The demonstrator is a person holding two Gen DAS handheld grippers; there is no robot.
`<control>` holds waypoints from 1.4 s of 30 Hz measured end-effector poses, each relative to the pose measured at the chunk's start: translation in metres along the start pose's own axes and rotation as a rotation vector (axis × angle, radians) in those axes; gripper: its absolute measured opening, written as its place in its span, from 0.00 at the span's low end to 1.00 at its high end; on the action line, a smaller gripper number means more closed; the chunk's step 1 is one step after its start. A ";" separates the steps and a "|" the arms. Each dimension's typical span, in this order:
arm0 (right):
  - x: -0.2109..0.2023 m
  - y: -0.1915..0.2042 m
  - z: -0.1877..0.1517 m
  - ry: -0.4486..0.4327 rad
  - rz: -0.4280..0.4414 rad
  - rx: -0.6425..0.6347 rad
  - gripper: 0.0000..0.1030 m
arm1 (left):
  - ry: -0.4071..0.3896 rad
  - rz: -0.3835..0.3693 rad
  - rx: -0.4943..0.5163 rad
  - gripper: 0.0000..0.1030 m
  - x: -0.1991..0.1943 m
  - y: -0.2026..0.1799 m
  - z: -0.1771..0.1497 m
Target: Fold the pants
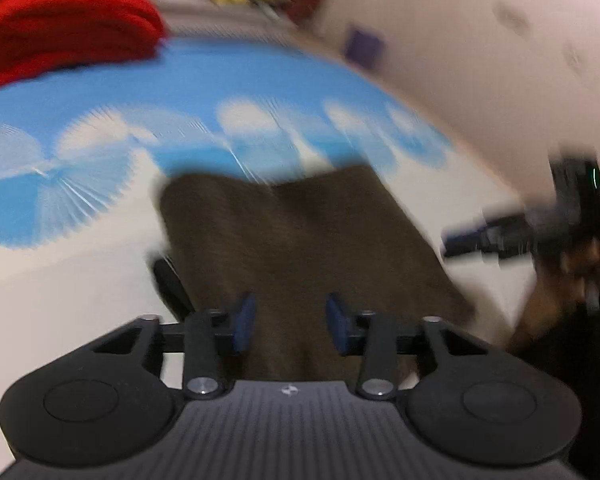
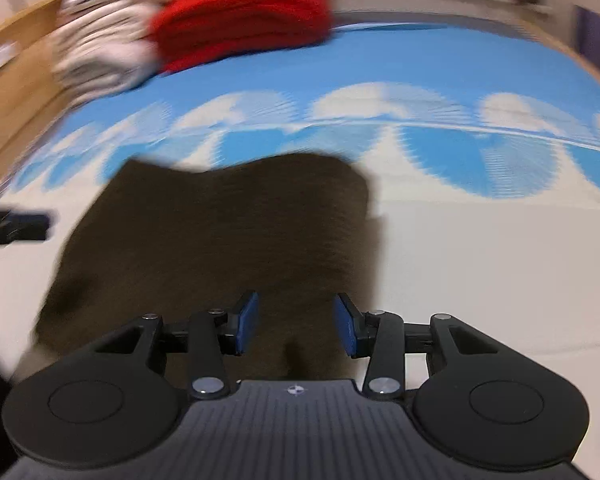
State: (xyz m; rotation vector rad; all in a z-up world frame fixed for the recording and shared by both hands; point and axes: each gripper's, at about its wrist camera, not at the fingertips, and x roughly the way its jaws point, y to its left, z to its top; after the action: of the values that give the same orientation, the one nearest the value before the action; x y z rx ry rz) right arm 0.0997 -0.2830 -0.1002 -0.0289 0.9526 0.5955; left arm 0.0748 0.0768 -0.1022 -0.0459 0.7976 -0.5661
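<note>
Both claws stand open and hold nothing: left claw [image 1: 291, 322], right claw [image 2: 296, 322], each with its blue pads apart above the one pair of brown pants [image 1: 300, 248]. These pants lie folded on the bed sheet [image 1: 80, 280], long axis running from 6 toward 12 o'clock. One red folded cloth [image 2: 240, 16] sits well apart at 11 o'clock, beside one pale stack [image 2: 100, 56].

The brown pants [image 2: 220, 232] look like matt, finely ribbed cloth. Each hand-held gripper, left [image 1: 291, 322] and right [image 2: 296, 322], is matt black plastic with shiny metal pivots and blue rubbery pads [image 2: 248, 322]. Ahead, the red folded fabric [image 2: 244, 12] looks soft.
</note>
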 end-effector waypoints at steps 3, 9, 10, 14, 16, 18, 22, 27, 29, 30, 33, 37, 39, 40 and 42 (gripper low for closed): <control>0.017 0.011 -0.015 0.146 0.073 -0.094 0.43 | 0.266 0.056 0.148 0.27 0.040 -0.017 -0.023; 0.030 0.019 -0.023 0.197 0.024 -0.180 0.44 | 0.199 0.048 0.096 0.29 0.028 -0.013 -0.007; 0.028 0.016 -0.018 0.156 0.027 -0.150 0.44 | 0.117 0.050 0.049 0.32 0.019 -0.006 0.002; 0.015 -0.005 0.008 -0.069 -0.041 0.008 0.50 | -0.111 0.108 -0.226 0.40 0.002 0.030 0.026; 0.014 -0.019 0.020 -0.152 -0.115 0.101 0.57 | -0.147 0.159 -0.307 0.46 0.007 0.039 0.035; 0.017 -0.031 0.030 -0.195 -0.180 0.177 0.61 | -0.142 0.211 -0.360 0.53 0.016 0.046 0.038; 0.043 -0.040 0.045 -0.172 -0.230 0.255 0.66 | -0.140 0.220 -0.409 0.62 0.030 0.059 0.045; 0.077 -0.041 0.066 -0.138 -0.222 0.311 0.66 | -0.094 0.221 -0.442 0.70 0.057 0.067 0.050; 0.087 -0.035 0.071 -0.135 -0.234 0.305 0.68 | -0.085 0.217 -0.447 0.70 0.064 0.069 0.053; 0.093 -0.033 0.072 -0.131 -0.247 0.304 0.69 | -0.084 0.217 -0.440 0.68 0.065 0.068 0.054; 0.102 -0.036 0.076 -0.116 -0.265 0.327 0.71 | -0.092 0.215 -0.399 0.35 0.066 0.065 0.057; 0.102 -0.031 0.083 -0.157 -0.302 0.329 0.71 | -0.202 0.181 -0.267 0.23 0.038 0.049 0.067; 0.101 -0.028 0.085 -0.186 -0.310 0.324 0.70 | -0.246 0.169 -0.258 0.23 0.029 0.051 0.066; 0.101 -0.027 0.086 -0.194 -0.308 0.322 0.70 | -0.216 0.188 -0.282 0.23 0.034 0.059 0.064; 0.104 -0.025 0.087 -0.188 -0.295 0.316 0.70 | -0.114 0.236 -0.353 0.26 0.051 0.075 0.057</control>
State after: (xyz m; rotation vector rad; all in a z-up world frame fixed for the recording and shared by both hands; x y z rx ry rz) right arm 0.2227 -0.2316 -0.1348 0.1641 0.8310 0.1677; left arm 0.1772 0.1058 -0.1145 -0.3022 0.7711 -0.1936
